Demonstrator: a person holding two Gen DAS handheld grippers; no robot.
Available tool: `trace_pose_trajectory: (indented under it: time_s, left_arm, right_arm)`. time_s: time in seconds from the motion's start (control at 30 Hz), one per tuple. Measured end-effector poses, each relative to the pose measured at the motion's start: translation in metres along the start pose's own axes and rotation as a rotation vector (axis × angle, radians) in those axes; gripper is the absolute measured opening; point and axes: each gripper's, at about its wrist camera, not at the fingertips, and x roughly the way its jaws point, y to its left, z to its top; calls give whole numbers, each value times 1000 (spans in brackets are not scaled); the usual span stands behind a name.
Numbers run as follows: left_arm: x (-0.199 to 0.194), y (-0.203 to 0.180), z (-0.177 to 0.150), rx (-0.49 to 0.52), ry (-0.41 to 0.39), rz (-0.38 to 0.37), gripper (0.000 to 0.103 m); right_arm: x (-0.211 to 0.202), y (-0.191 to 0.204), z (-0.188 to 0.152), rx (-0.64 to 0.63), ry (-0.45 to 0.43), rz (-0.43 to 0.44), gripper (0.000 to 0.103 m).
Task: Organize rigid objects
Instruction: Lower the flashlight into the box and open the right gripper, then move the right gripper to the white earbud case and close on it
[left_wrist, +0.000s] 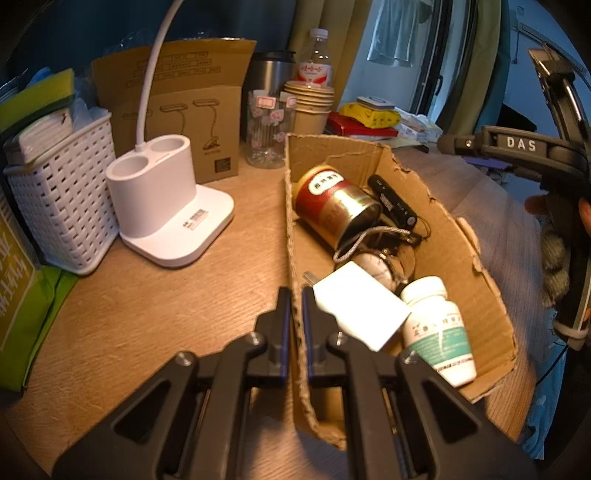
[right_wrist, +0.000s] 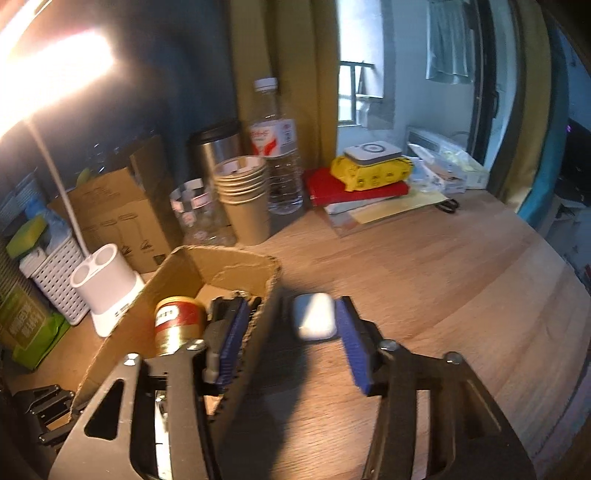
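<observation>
Left jaws: clenched on the near wall of the cardboard box (left_wrist: 458, 236), one blue pad on each face of the torn edge; left gripper (left_wrist: 293, 295) angled down at the box.
Right jaws: released, standing apart and gripping nothing; right gripper (right_wrist: 291, 325) straddles the box's right wall, with one finger inside the box and the other outside over the table (right_wrist: 461, 280).
White case: small rounded white case (right_wrist: 314, 315) on the table just outside the box's right wall, between the right fingers, clear of both pads.
Red tin: red-and-gold tin (left_wrist: 334, 205) lying on its side inside the box, toward the far end.
Black device: slim black device (left_wrist: 393, 201) inside the box, just beside the tin.
Braided cord: grey braided cord (left_wrist: 364, 240) looping inside the box in front of the tin's mouth.
Round glass object: inside the box, near its middle, partly hidden; type cannot be told.
White block: white rectangular block (left_wrist: 360, 310) inside the box, at the near end, beside the clamped wall.
Pill bottle: white pill bottle (left_wrist: 437, 328) with green label, inside the box, just beside the white block.
Lamp base: white lamp base (left_wrist: 166, 206) on the table left of the box.
White basket: white basket (left_wrist: 62, 206) farther left of the box, beyond the lamp base.
Paper cups: stack of paper cups (left_wrist: 310, 107) behind the box's far wall.
Water bottle: water bottle (left_wrist: 316, 59) behind the cups.
</observation>
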Motion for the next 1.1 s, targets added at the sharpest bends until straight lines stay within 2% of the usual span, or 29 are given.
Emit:
trace_pose_trajectory:
  time_s: [0.3,0.5,0.83,1.1]
  left_arm:
    - [0,0,0,0,0,0,6]
    - [0,1,0,0,0,0,6]
    - [0,1,0,0,0,-1,6]
    - [0,1,0,-1,0,-1,6]
  right_arm:
    - [11,-23,1,13,11,-30,58]
    - [30,-27,-2,-45,59,54,65]
    - [68,-26,-14,-89,136,51,68]
    - [87,-22,-14,-122,151,41,68]
